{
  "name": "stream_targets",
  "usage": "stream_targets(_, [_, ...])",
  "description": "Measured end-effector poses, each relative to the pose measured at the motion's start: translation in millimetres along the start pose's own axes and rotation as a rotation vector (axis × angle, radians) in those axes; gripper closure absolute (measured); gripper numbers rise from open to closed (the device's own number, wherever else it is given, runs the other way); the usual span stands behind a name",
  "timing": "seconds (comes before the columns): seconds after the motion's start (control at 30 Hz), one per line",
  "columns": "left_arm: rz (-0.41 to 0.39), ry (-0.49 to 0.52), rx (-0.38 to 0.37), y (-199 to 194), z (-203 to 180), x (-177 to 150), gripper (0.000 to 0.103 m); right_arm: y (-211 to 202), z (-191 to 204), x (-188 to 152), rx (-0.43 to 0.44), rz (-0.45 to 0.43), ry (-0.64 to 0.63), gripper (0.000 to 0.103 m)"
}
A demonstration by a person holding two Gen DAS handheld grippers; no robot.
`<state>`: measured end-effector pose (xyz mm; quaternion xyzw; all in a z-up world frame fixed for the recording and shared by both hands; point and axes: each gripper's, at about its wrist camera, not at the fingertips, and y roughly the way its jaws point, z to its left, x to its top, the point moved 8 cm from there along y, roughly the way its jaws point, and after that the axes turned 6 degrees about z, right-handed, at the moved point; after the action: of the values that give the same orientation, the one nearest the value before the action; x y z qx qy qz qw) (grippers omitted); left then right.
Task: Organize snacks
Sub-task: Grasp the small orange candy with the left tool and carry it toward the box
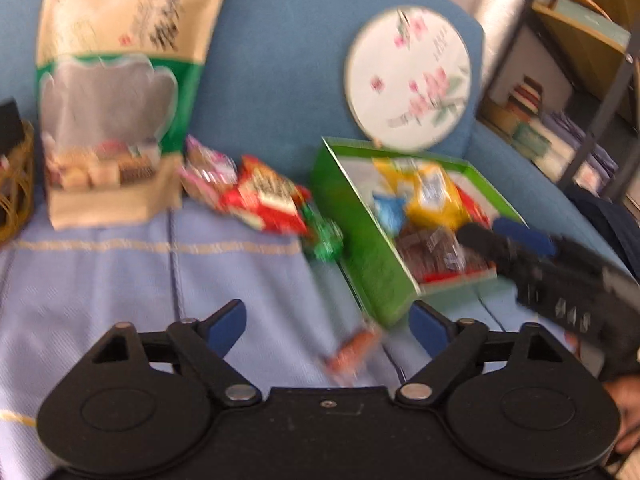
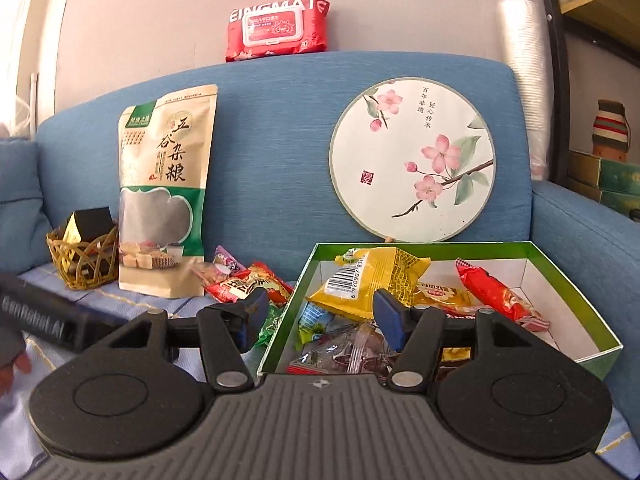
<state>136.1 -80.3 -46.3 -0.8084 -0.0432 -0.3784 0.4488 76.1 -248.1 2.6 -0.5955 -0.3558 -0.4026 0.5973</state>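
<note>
**Blue sofa seat with snacks half sorted into a green box**

Sofa cushions in blue fill both views, the seat covered by a pale blue cloth (image 1: pixel 120 280) that serves as the work surface.

Nearest the left wrist camera, the left gripper (image 1: pixel 328 330) hangs over the cloth with its jaws wide apart and nothing between the pads. A small orange-wrapped snack (image 1: pixel 352 350), blurred, lies on the cloth just ahead of it at about 1 o'clock, likely the next pick.

In the right wrist view, the right gripper (image 2: pixel 322 314) has its jaws spread too, holding nothing. It straddles the near left wall of the green box (image 2: pixel 568 280), one finger outside, one over the contents, which fits a snack just released there.

Inside the box, a clear-wrapped dark sweet (image 2: pixel 352 350) lies nearest, then a yellow packet (image 2: pixel 372 280) at 12 o'clock and a red packet (image 2: pixel 492 292) at 2 o'clock.

Left of the box, at 11 o'clock, loose snacks wait on the cloth: a green wrapper (image 2: pixel 274 324) touching the box wall, then a red packet pile (image 2: pixel 244 284) beyond.

Farther back, a tall grain snack pouch (image 2: pixel 164 200) stands propped against the backrest, with a small wicker basket (image 2: pixel 84 260) just beside it at 10 o'clock. A round painted fan (image 2: pixel 412 160) leans on the backrest behind the box. A red wet-wipes pack (image 2: pixel 276 28) sits on top of the backrest, against the wall.
</note>
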Motion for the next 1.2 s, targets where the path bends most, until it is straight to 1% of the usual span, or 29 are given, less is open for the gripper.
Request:
stream_targets(0.1, [0.028, 0.002, -0.041, 9, -3, -8, 0.0, -3, -3, -4, 0.014, 0.039, 0.037, 0.006])
stream_targets(0.17, [0.033, -0.033, -0.059, 17, -2, -9, 0.0, -6, -4, -11, 0.029, 0.071, 0.08, 0.007])
stream_targets(0.2, [0.038, -0.059, -0.073, 22, -1, -10, 0.002, -8, -3, -15, 0.048, 0.085, 0.093, 0.006])
stream_targets(0.23, [0.046, -0.084, -0.089, 27, 0, -10, 0.007, -10, -2, -18, 0.066, 0.1, 0.097, 0.007])
stream_targets(0.3, [0.057, -0.123, -0.105, 35, 1, -11, 0.01, -9, 3, -25, 0.082, 0.136, 0.088, 0.007])
stream_targets(0.37, [0.06, -0.141, -0.107, 41, 1, -11, 0.011, -4, 10, -33, 0.111, 0.196, 0.072, 0.007])
stream_targets(0.4, [0.063, -0.143, -0.107, 44, 1, -11, 0.012, 0, 14, -39, 0.14, 0.241, 0.07, 0.007])
stream_targets(0.47, [0.072, -0.147, -0.109, 48, 1, -14, 0.018, 9, 22, -52, 0.193, 0.327, 0.081, 0.007])
stream_targets(0.5, [0.081, -0.149, -0.11, 50, 1, -16, 0.03, 12, 25, -56, 0.211, 0.355, 0.084, 0.007])
stream_targets(0.53, [0.093, -0.151, -0.116, 52, 0, -19, 0.056, 14, 28, -60, 0.223, 0.371, 0.087, 0.007])
stream_targets(0.57, [0.107, -0.153, -0.132, 52, -1, -22, 0.069, 15, 32, -63, 0.231, 0.382, 0.089, 0.007])
stream_targets(0.6, [0.12, -0.157, -0.149, 52, -2, -25, 0.076, 17, 35, -65, 0.239, 0.399, 0.083, 0.007])
stream_targets(0.63, [0.12, -0.162, -0.153, 50, -1, -27, 0.076, 18, 38, -69, 0.243, 0.414, 0.071, 0.007])
stream_targets(0.7, [0.113, -0.176, -0.16, 45, 1, -27, 0.074, 19, 44, -72, 0.241, 0.417, 0.053, 0.007])
stream_targets(0.73, [0.105, -0.185, -0.155, 43, 3, -26, 0.069, 20, 47, -73, 0.243, 0.42, 0.045, 0.007])
stream_targets(0.77, [0.095, -0.198, -0.153, 42, 5, -24, 0.067, 21, 50, -74, 0.243, 0.419, 0.039, 0.007])
stream_targets(0.83, [0.09, -0.218, -0.162, 42, 8, -20, 0.049, 24, 54, -75, 0.239, 0.415, 0.025, 0.007])
stream_targets(0.87, [0.089, -0.229, -0.166, 43, 9, -18, 0.047, 24, 56, -76, 0.242, 0.412, 0.017, 0.007])
stream_targets(1.0, [0.104, -0.227, -0.187, 49, 5, -13, 0.047, 30, 61, -76, 0.254, 0.386, 0.008, 0.008])
stream_targets(1.07, [0.115, -0.215, -0.189, 51, 2, -13, 0.043, 35, 63, -77, 0.239, 0.383, 0.007, 0.008])
stream_targets(1.1, [0.122, -0.207, -0.187, 53, 1, -14, 0.042, 38, 64, -78, 0.239, 0.384, 0.005, 0.008])
stream_targets(1.17, [0.145, -0.187, -0.168, 59, 0, -18, 0.045, 43, 65, -78, 0.22, 0.377, -0.005, 0.01])
stream_targets(1.2, [0.146, -0.166, -0.157, 61, 0, -20, 0.053, 45, 66, -78, 0.209, 0.374, -0.019, 0.016])
